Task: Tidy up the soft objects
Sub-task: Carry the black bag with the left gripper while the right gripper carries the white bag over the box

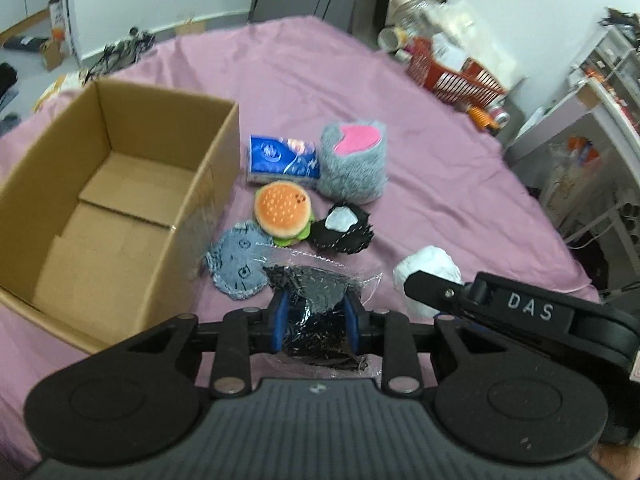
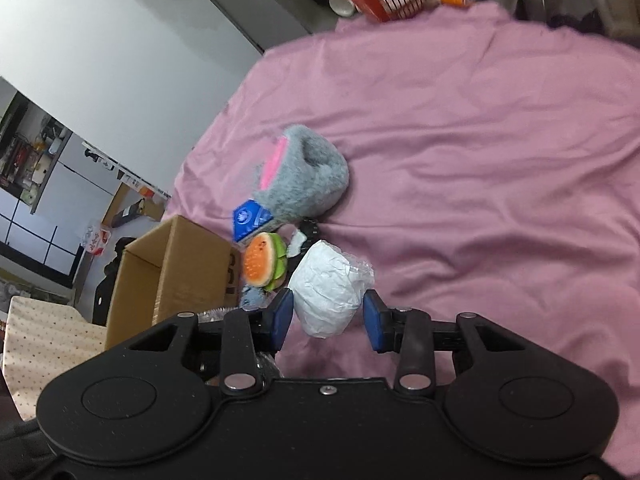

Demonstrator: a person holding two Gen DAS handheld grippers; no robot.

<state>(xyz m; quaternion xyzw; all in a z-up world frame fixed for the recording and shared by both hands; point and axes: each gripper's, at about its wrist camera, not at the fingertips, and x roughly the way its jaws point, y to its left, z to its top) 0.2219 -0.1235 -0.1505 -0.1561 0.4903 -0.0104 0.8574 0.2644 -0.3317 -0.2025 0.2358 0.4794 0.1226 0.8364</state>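
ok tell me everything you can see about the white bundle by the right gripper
The white bundle is a rounded, crinkled lump, papery or thin fabric by its look, with clear plastic film bunched at its far side. It lies on the pink sheet, between the open blue pads of the right gripper; contact is unclear. The burger plush sits just beyond it.

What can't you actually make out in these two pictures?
- Left view: the black packet in the left tool; its wrap glares, contents unclear.
- Left view: the white bundle, partly behind the right tool's arm.
- Right view: the box interior, hidden by its wall.
- Both views: basket contents, blurred.
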